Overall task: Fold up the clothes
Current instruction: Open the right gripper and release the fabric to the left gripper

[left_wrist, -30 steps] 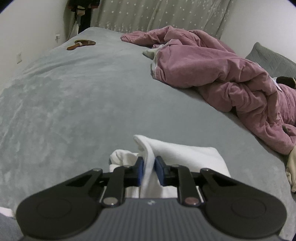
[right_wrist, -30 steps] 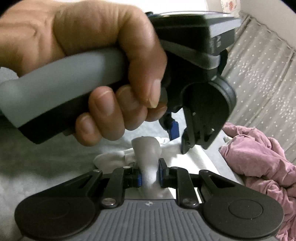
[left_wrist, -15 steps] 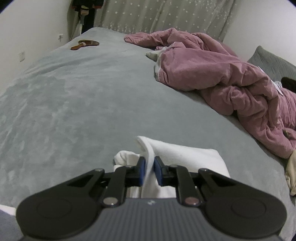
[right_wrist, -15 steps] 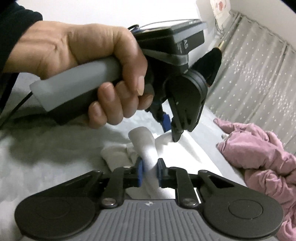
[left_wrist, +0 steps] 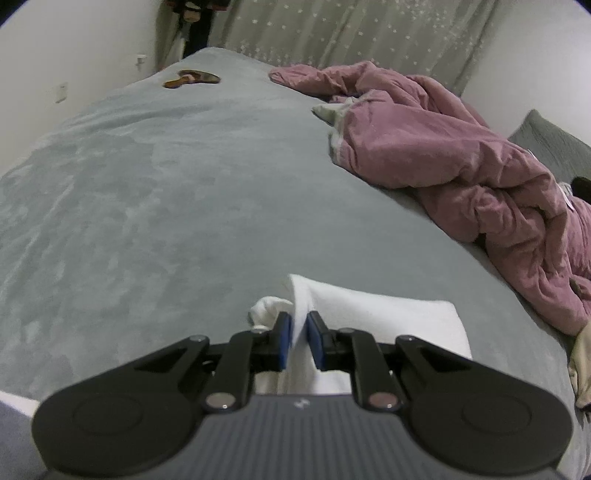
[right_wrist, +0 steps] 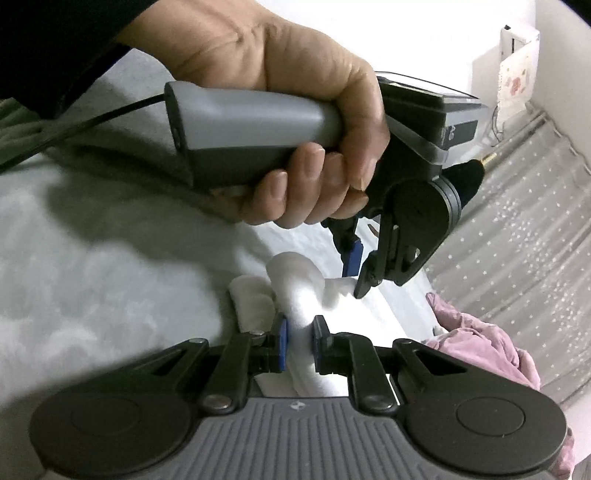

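A white garment (left_wrist: 388, 321) lies partly folded on the grey bed cover (left_wrist: 147, 203), just ahead of my fingers. My left gripper (left_wrist: 300, 339) is shut on a raised fold at its left edge, the blue pads pinching the cloth. In the right wrist view, my right gripper (right_wrist: 300, 341) is shut on a thick bunched ridge of the same white garment (right_wrist: 295, 280). The left gripper (right_wrist: 356, 275), held in a person's hand (right_wrist: 295, 110), points down onto the cloth a short way beyond that ridge.
A crumpled pink quilt (left_wrist: 461, 158) covers the right side of the bed. A grey pillow (left_wrist: 554, 136) sits behind it. A brown flat object (left_wrist: 192, 78) lies at the far left corner. Dotted curtains (left_wrist: 351, 29) hang behind the bed, and a beige cloth (left_wrist: 580, 362) is at the right edge.
The hand with the left gripper has drawn further from the right camera and now sits higher in its view. Both grippers keep their hold on the white garment.
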Available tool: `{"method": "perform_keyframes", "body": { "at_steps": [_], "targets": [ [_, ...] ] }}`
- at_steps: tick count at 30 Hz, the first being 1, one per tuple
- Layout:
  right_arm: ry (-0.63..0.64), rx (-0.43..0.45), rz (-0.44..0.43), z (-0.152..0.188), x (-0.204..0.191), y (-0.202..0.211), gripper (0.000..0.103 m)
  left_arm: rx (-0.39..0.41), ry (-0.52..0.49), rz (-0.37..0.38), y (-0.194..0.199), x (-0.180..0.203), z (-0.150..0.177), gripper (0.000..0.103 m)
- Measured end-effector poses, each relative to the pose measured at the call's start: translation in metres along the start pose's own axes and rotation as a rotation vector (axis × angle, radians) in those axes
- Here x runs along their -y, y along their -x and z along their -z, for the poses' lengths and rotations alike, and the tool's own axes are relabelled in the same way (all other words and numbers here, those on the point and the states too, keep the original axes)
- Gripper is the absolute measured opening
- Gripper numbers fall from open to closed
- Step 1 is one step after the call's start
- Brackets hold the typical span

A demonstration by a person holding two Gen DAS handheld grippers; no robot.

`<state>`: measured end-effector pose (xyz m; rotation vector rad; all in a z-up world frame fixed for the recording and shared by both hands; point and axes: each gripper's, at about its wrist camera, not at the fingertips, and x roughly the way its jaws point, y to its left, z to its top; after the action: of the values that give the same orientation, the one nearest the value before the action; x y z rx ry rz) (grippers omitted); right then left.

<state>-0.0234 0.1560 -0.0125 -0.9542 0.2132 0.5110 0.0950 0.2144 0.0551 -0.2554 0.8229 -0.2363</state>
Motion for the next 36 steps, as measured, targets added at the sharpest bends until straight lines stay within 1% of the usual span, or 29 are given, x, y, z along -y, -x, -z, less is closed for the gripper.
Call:
{"method": "perform_keyframes", "body": {
  "at_steps": [7,11,13,15,18,21,28,29,31,34,36],
  "targets": [
    [0.009,0.006,-0.024,0.008,0.001,-0.007,0.015,0.011,0.013,-0.031,0.003,-0.004,0.004,0.011],
    [-0.011,-0.001,-0.042,0.012,0.003,-0.011,0.015,0.002,-0.046,-0.088,-0.003,0.004,0.009,0.012],
    [-0.021,-0.004,-0.051,0.014,0.004,-0.013,0.015,-0.003,-0.071,-0.114,-0.004,0.008,0.010,0.014],
    [-0.030,-0.007,-0.061,0.016,0.005,-0.016,0.015,-0.008,-0.071,-0.129,-0.002,0.009,0.008,0.021],
    [-0.040,-0.011,-0.065,0.018,0.006,-0.016,0.015,0.011,-0.048,-0.126,0.009,0.005,0.002,0.025],
    [-0.053,-0.015,-0.067,0.020,0.008,-0.016,0.016,0.029,-0.100,-0.097,0.016,0.015,0.007,0.022],
    [-0.085,-0.021,-0.070,0.020,0.013,-0.022,0.016,0.070,-0.230,-0.025,0.034,0.039,0.019,0.022],
    [-0.104,-0.020,-0.071,0.020,0.016,-0.019,0.016,0.076,-0.249,-0.014,0.036,0.042,0.021,0.022],
    [-0.142,-0.018,-0.074,0.020,0.021,-0.013,0.016,0.018,-0.262,-0.062,0.021,0.042,0.025,0.022],
    [-0.200,-0.015,-0.077,0.020,0.029,-0.004,0.016,-0.050,-0.254,-0.112,0.000,0.035,0.031,0.023],
    [-0.239,-0.013,-0.079,0.020,0.034,0.002,0.016,-0.054,-0.273,-0.132,-0.004,0.035,0.033,0.024]
  ]
}}
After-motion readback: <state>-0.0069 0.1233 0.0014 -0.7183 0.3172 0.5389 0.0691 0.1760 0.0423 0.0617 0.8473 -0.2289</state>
